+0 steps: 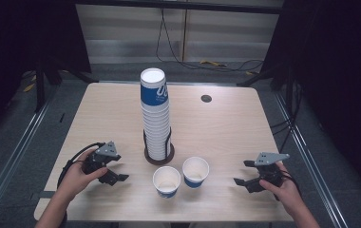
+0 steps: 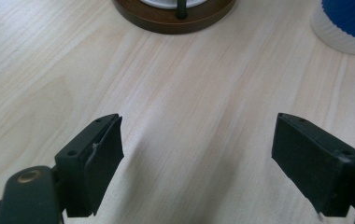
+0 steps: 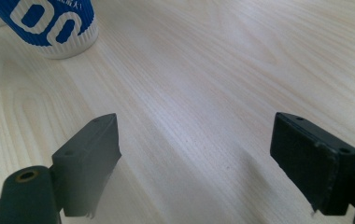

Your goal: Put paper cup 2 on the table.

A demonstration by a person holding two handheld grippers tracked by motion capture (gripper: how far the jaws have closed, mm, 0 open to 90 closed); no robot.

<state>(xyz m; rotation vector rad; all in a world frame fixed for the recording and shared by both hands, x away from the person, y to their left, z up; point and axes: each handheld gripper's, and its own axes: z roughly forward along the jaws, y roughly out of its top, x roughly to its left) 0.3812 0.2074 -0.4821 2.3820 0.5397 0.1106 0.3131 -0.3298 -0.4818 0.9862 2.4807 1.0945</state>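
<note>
- Two loose paper cups point(image 1: 166, 181) point(image 1: 195, 171) upright on the surface point(image 1: 216, 128), just before the tall cup stack point(image 1: 155, 114).
- Left claw point(image 1: 114, 176) and right claw point(image 1: 247, 182) both wide, empty, flanking them.
- Probably light, thin-walled, easily crushed; best pinched gently at the rim.

Left tool point(image 1: 113, 176) and right tool point(image 1: 246, 181) gape, empty.

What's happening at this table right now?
A person holds a gripper in each hand, low over the table. The left gripper and right gripper are both open and empty. Between them stand two loose cups, in front of a tall cup stack on a round holder.
</note>
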